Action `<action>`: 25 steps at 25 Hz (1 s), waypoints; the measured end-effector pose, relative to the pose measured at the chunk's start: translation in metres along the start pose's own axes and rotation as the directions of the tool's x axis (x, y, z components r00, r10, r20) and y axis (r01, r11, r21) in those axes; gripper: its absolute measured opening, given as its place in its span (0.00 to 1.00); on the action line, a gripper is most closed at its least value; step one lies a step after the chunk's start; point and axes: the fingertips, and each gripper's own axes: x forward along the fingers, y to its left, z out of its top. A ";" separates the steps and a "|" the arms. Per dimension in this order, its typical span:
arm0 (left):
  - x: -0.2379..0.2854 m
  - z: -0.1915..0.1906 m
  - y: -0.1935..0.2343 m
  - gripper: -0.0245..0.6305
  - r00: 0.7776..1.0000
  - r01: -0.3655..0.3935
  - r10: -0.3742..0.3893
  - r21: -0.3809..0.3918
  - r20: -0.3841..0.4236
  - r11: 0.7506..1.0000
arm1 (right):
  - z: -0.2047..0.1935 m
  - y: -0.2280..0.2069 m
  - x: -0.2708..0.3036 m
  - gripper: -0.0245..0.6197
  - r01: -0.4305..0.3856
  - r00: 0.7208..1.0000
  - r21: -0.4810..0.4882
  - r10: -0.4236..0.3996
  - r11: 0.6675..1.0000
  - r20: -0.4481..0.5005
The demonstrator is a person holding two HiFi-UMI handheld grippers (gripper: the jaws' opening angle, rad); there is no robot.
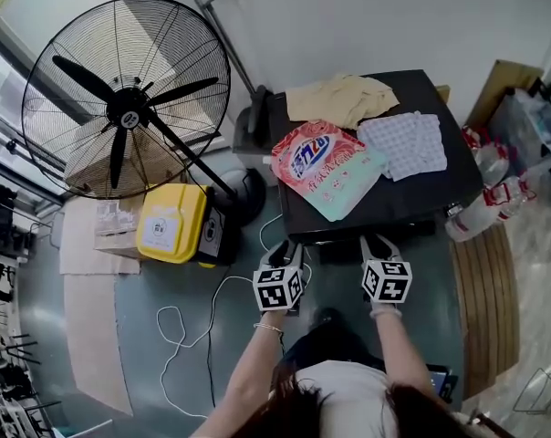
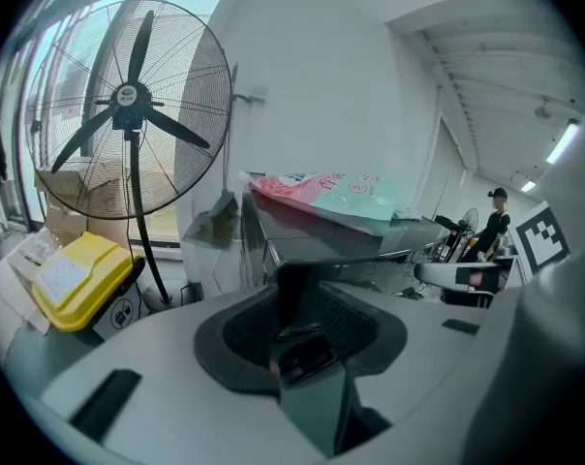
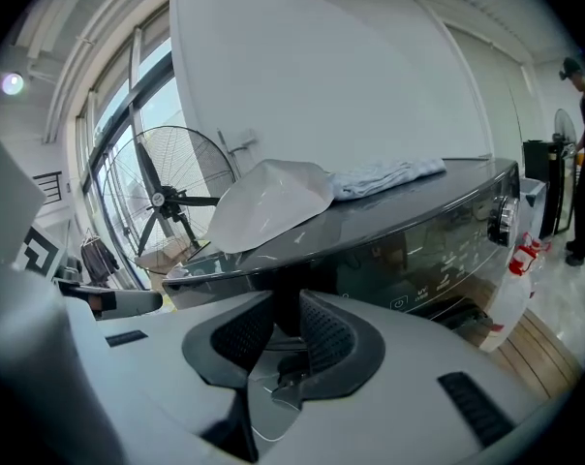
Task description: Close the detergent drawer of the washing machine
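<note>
Drawer (image 3: 230, 284) shows as a dark band under the top edge of the washing machine (image 1: 412, 185), at its left front end; how far out it stands I cannot tell. Left tool (image 1: 292, 247) and right tool (image 1: 376, 242) sit at that front edge, released, jaws near together, grasping nothing. A detergent bag (image 1: 326, 167) and a beige cloth (image 1: 341, 99) lie on top. A fan (image 1: 128, 99) stands to the left.

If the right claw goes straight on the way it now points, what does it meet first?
The right claw would probably first meet the washing machine's dark front panel, which looks very near; depth is unclear.
</note>
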 end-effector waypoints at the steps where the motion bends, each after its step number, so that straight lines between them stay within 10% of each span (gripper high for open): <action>1: -0.003 0.001 -0.001 0.25 1.000 0.000 0.000 0.004 0.007 1.000 | 0.001 0.001 -0.003 0.20 -0.002 1.000 0.001 0.002 1.000 0.004; 25: -0.105 0.031 -0.056 0.10 0.982 -0.001 -0.022 0.120 0.190 0.993 | 0.056 0.057 -0.111 0.12 -0.145 0.968 -0.284 0.196 0.948 0.159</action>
